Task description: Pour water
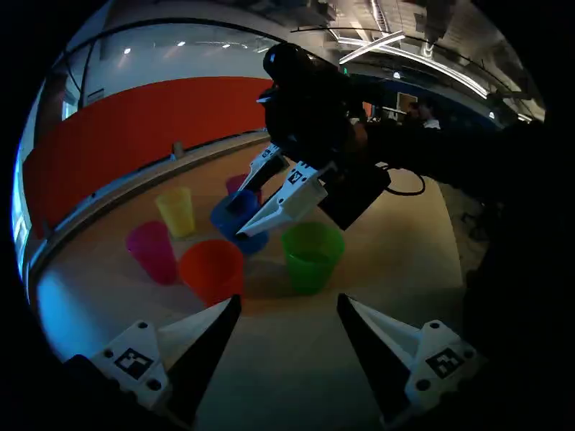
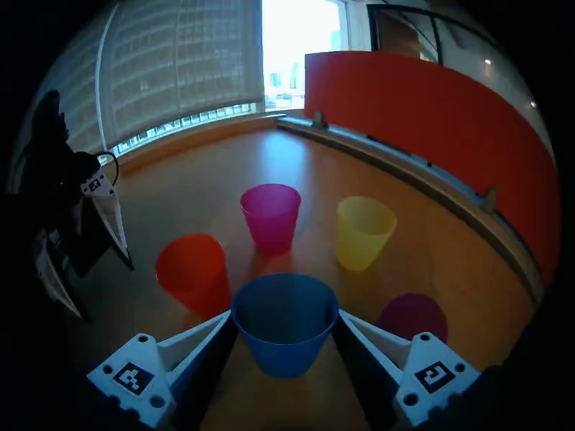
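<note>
The right gripper [image 2: 284,312] pinched an upright blue plastic cup [image 2: 284,327] while the left gripper [image 1: 287,297] stood spread, empty; pouring seemingly not begun.

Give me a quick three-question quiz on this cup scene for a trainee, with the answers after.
1. True or false: the right gripper is shut on the blue cup.
2. What sits between the left gripper's fingers? A) a green cup B) nothing C) a kettle
3. In the right gripper view, what colour is the cup between the orange cup and the yellow cup?
Key: 1 true; 2 B; 3 magenta cup.
</note>
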